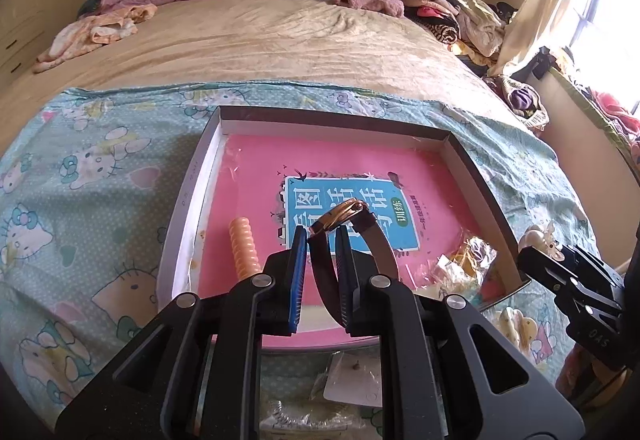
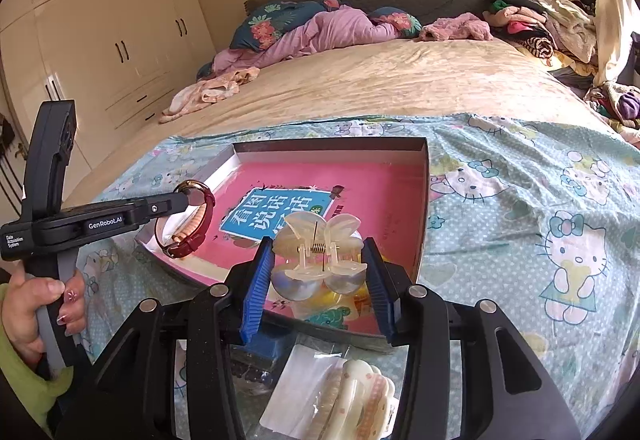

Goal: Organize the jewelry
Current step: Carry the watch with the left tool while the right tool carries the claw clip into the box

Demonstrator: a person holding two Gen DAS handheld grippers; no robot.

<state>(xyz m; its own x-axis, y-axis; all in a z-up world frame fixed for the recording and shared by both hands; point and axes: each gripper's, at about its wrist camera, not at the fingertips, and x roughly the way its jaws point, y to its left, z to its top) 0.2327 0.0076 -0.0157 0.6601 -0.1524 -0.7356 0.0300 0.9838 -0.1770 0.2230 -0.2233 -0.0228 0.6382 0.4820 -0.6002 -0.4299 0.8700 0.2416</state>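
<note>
Showing now: one watch (image 1: 344, 212), one butterfly hair clip (image 2: 320, 252), one orange coil tie (image 1: 242, 248), one box (image 1: 472, 160), two grippers (image 1: 320, 240) (image 2: 316, 268).

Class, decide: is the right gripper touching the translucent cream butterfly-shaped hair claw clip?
Touching. The right wrist view shows the right gripper with both blue pads pressed against the sides of the cream butterfly-shaped hair claw clip, holding it above the box.

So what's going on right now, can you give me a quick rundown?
Left gripper shut on wristwatch. Right gripper shut on cream hair claw clip. Both over the pink-lined tray. Nothing in the way.
</note>
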